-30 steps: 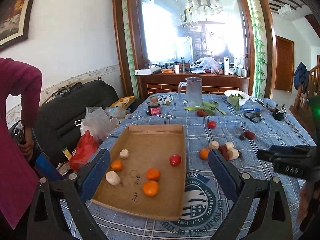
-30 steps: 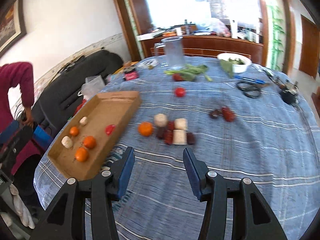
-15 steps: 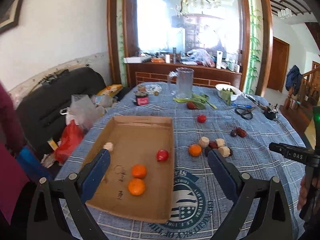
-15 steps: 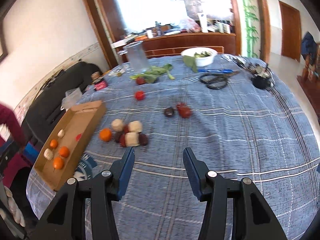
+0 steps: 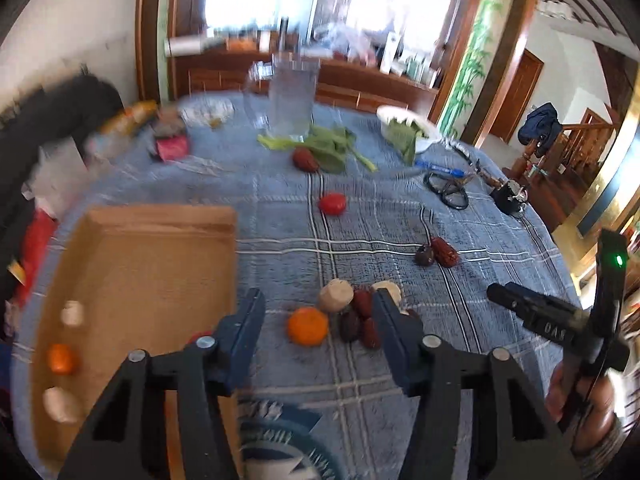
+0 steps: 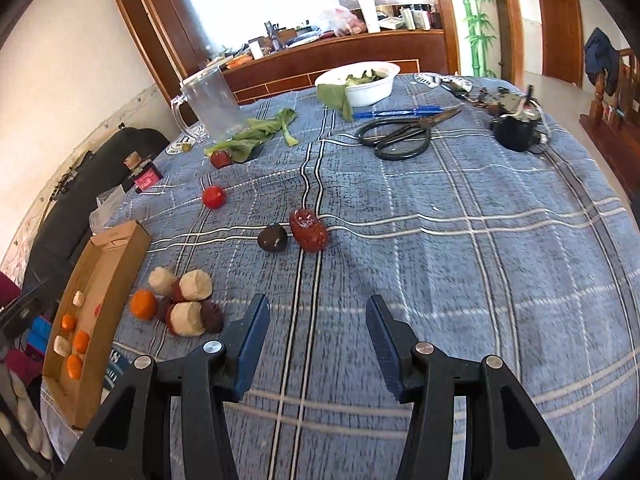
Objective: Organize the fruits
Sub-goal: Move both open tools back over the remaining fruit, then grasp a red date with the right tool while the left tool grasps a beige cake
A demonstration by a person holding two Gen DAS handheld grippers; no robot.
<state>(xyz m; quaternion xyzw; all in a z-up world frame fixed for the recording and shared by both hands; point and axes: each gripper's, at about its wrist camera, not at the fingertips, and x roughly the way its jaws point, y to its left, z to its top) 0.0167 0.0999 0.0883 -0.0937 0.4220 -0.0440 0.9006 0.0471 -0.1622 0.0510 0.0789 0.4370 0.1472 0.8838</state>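
Fruit on the blue cloth and in the box

The left gripper has just been closing, nothing between its jaws; it hangs over a near pile with one orange. The right gripper is half open and empty. The box on the left holds three oranges. Two red tomatoes lie farther off.

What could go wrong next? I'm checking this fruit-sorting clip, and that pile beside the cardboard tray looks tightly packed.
1. The orange touches dark dates and pale pieces; the left gripper, whose fingers have just been closing with nothing between them, may knock or grab a neighbour.
2. Round fruit could roll on the soft tablecloth.
3. The left view is motion-blurred, so aim may be off.
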